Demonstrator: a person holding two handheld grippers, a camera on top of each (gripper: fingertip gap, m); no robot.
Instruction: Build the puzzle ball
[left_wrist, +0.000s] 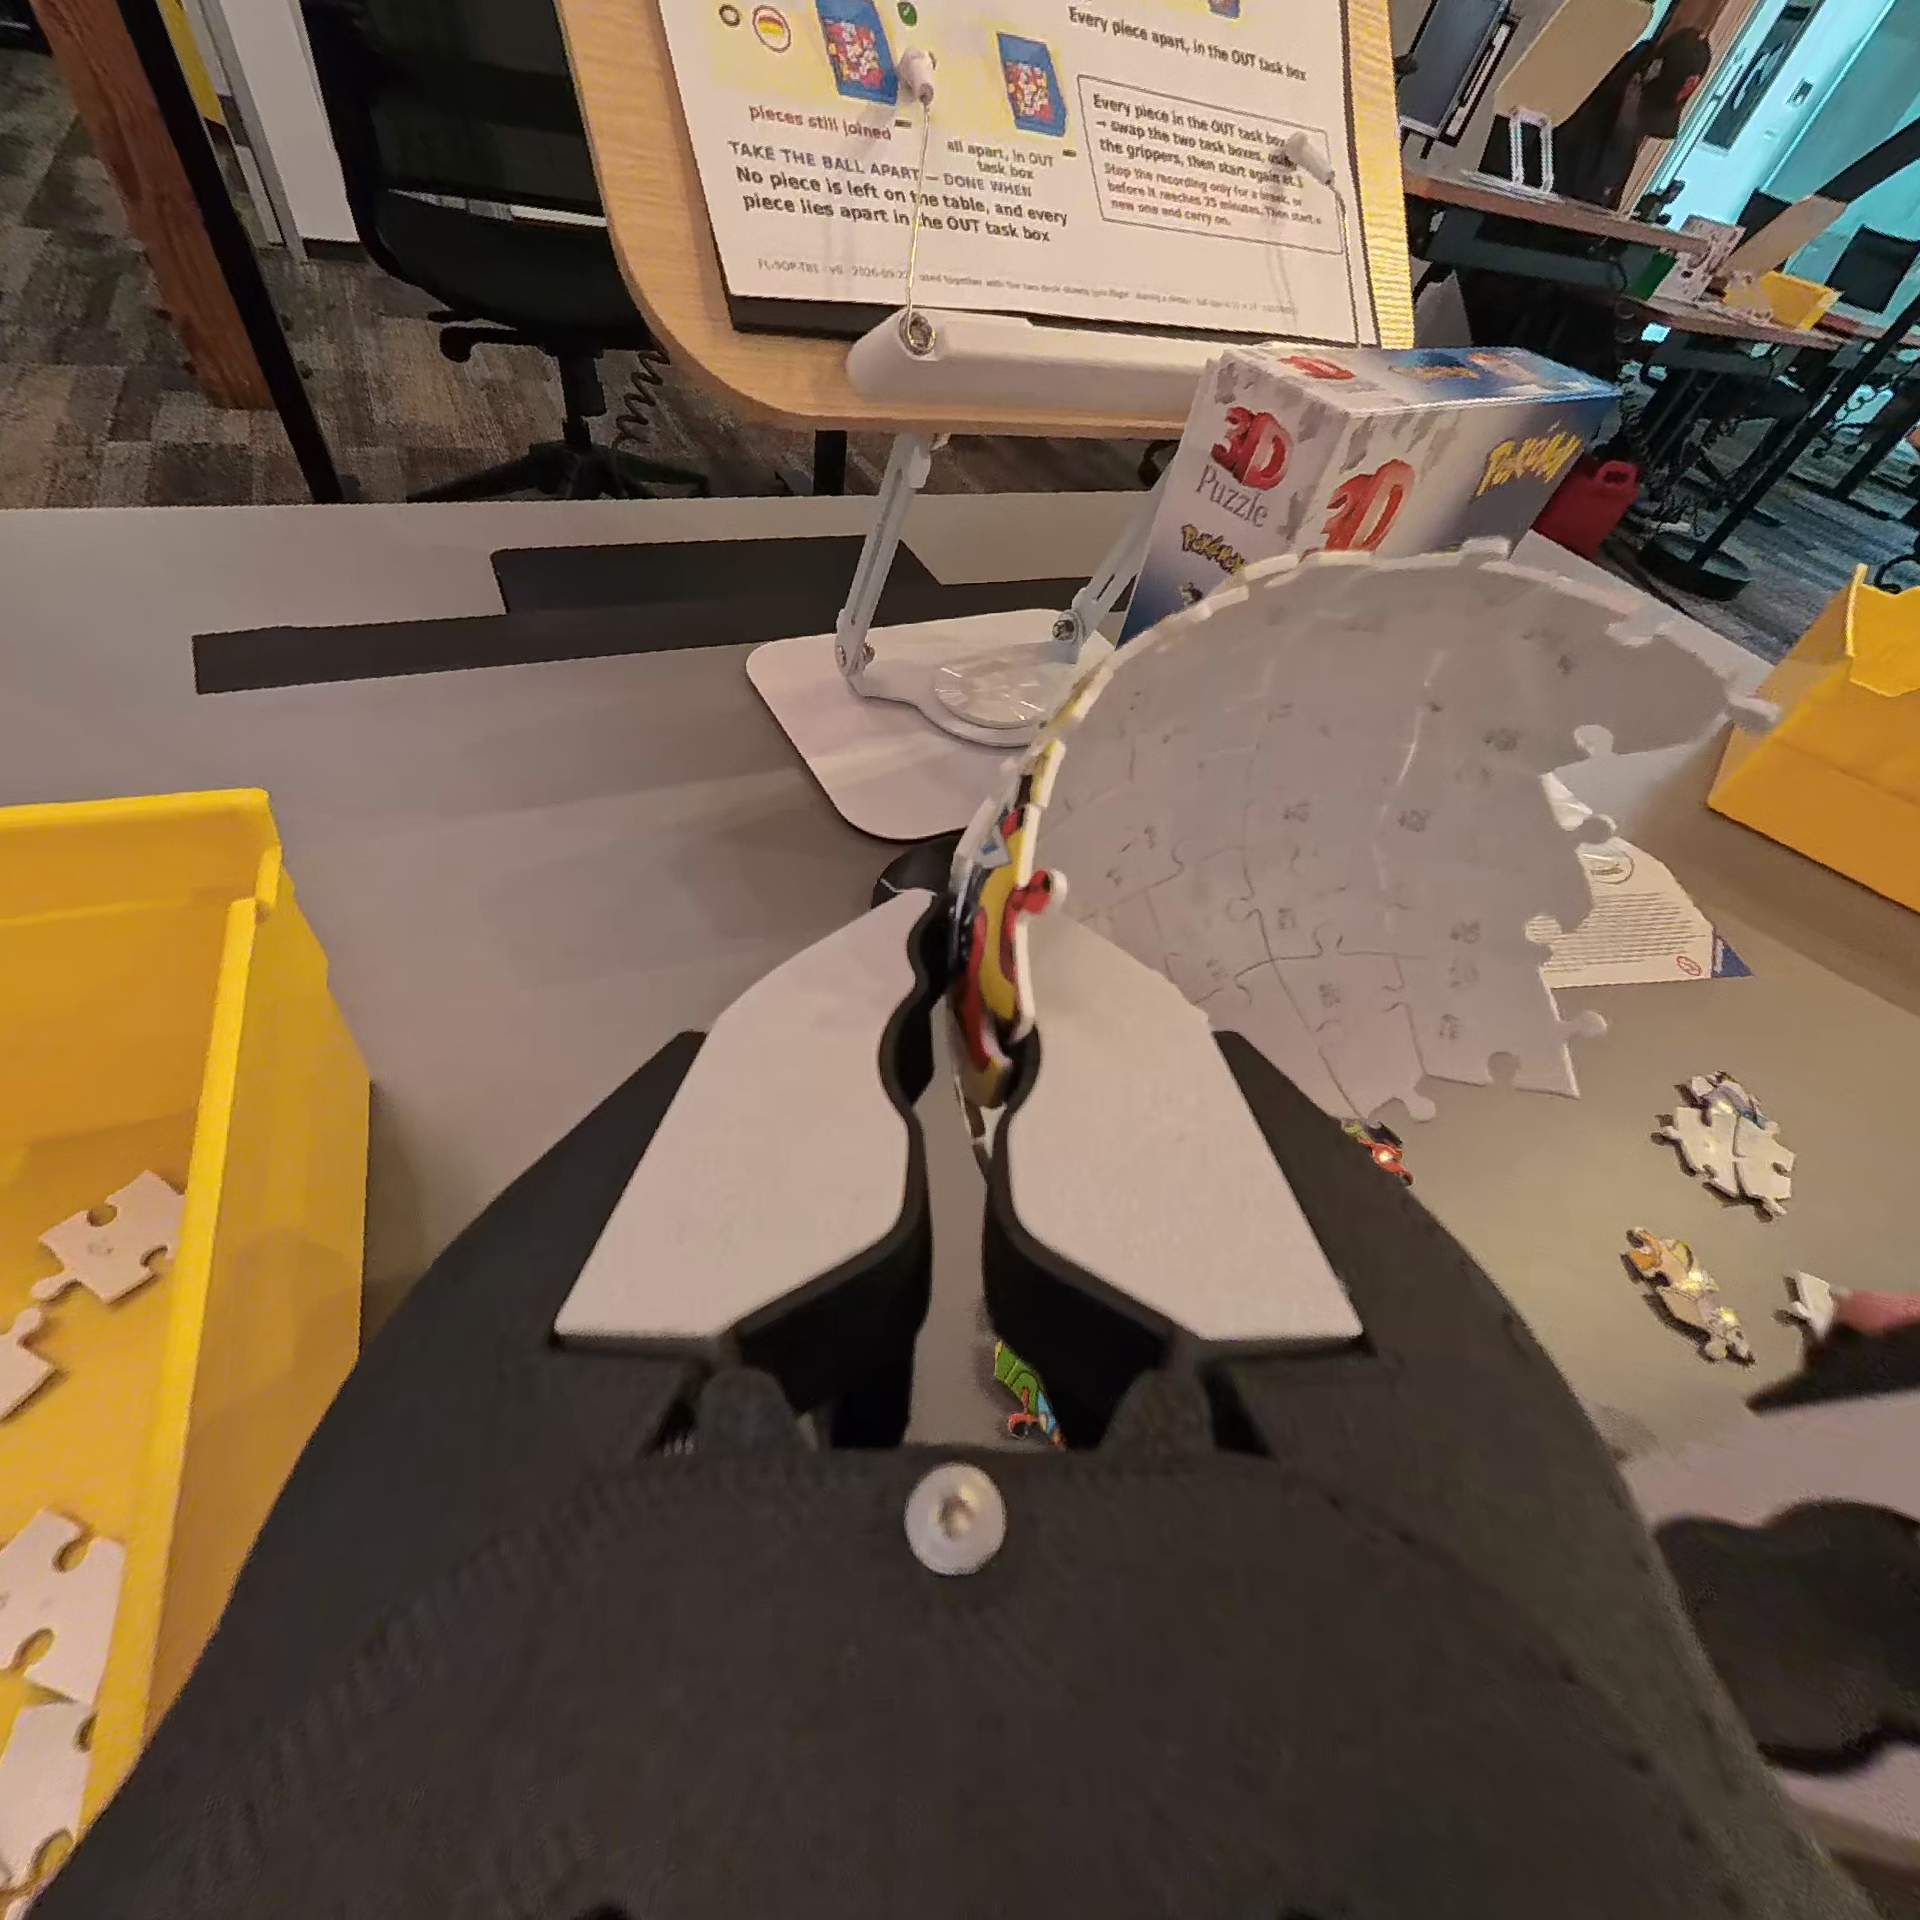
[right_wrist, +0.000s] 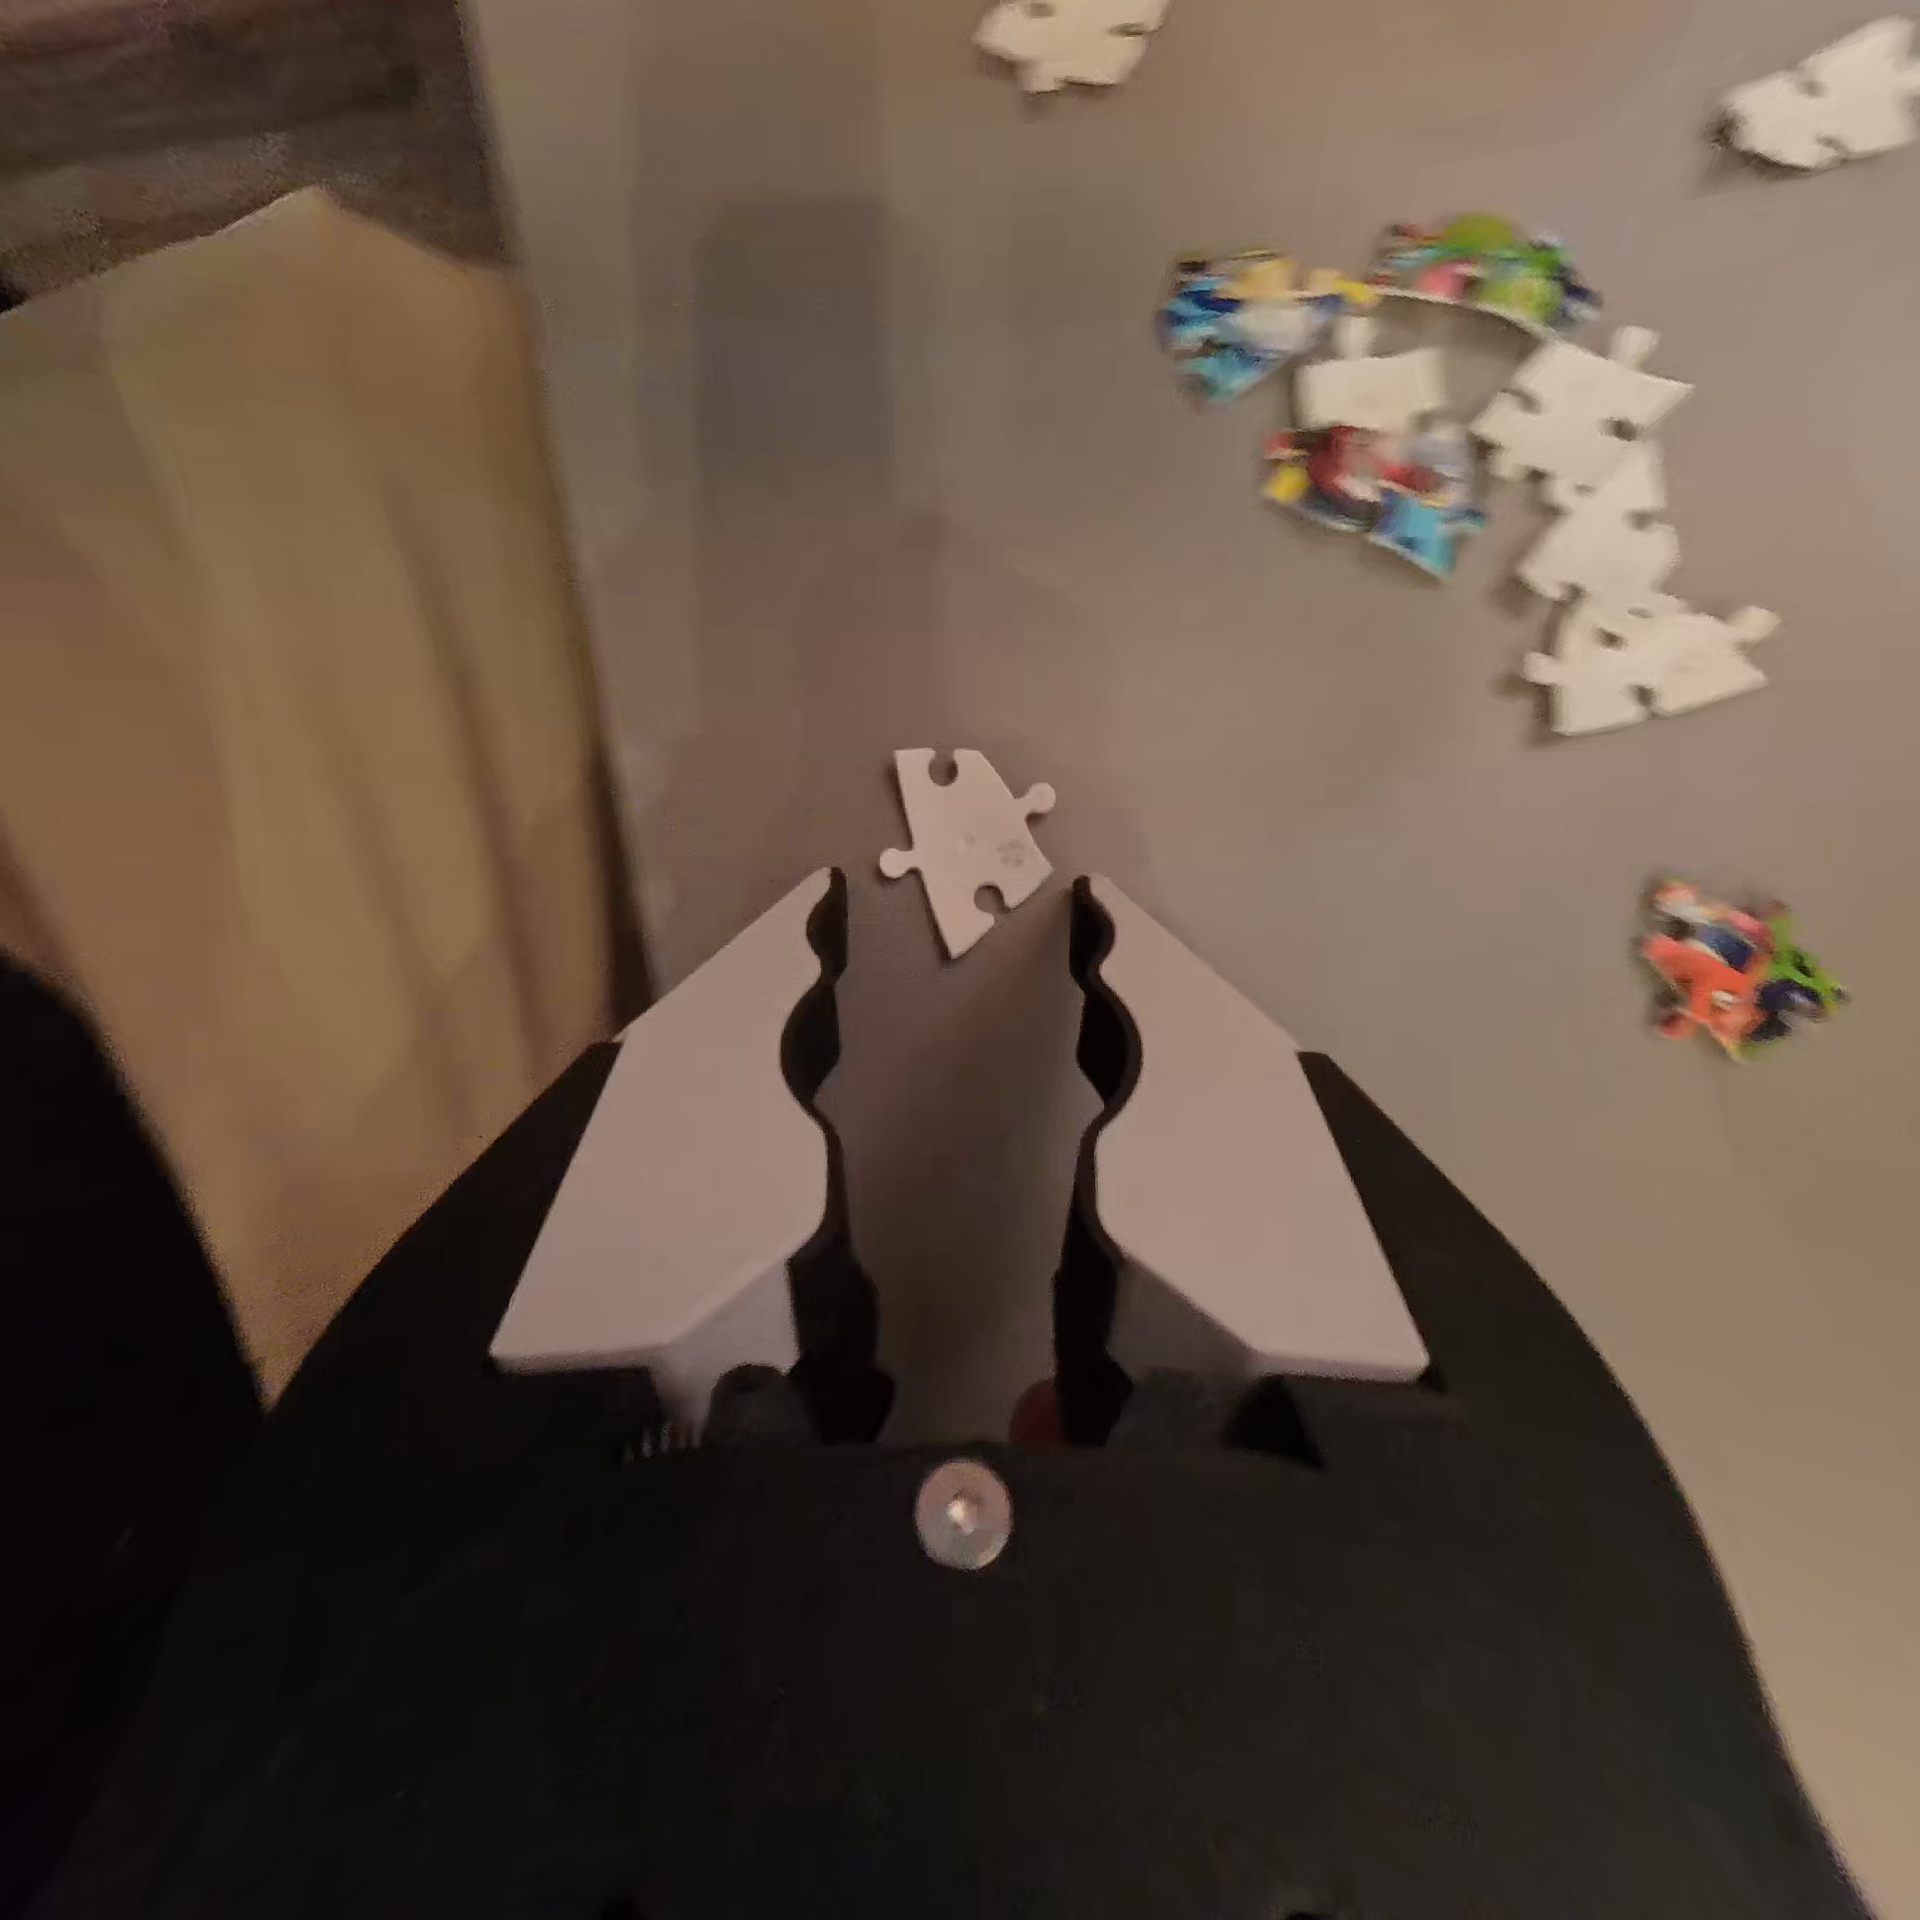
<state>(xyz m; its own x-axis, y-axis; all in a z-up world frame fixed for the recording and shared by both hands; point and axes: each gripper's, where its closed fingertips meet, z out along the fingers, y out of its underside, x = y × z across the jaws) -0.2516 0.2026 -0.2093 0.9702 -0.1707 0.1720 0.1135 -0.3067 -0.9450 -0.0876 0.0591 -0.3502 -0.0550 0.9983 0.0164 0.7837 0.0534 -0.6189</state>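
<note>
My left gripper (left_wrist: 977, 966) is shut on the rim of the partly built puzzle ball (left_wrist: 1340, 821), a curved shell of joined pieces with its white inside facing me, held above the grey table. My right gripper (right_wrist: 956, 883) is open and empty, pointing down at the table, with a single white puzzle piece (right_wrist: 971, 847) lying face down just beyond its fingertips. Several loose pieces (right_wrist: 1475, 457), some coloured and some white side up, lie to the right of it. Other loose pieces (left_wrist: 1725, 1143) lie on the table in the left wrist view.
A yellow bin (left_wrist: 135, 1143) with several white pieces stands at the left, another yellow bin (left_wrist: 1829, 758) at the far right. The puzzle box (left_wrist: 1361, 468), an instruction sheet holder (left_wrist: 987, 343) and a leaflet (left_wrist: 1631, 925) stand behind. The table edge (right_wrist: 540, 582) runs left of my right gripper. The grippers' ends are close to 25 centimetres from one another.
</note>
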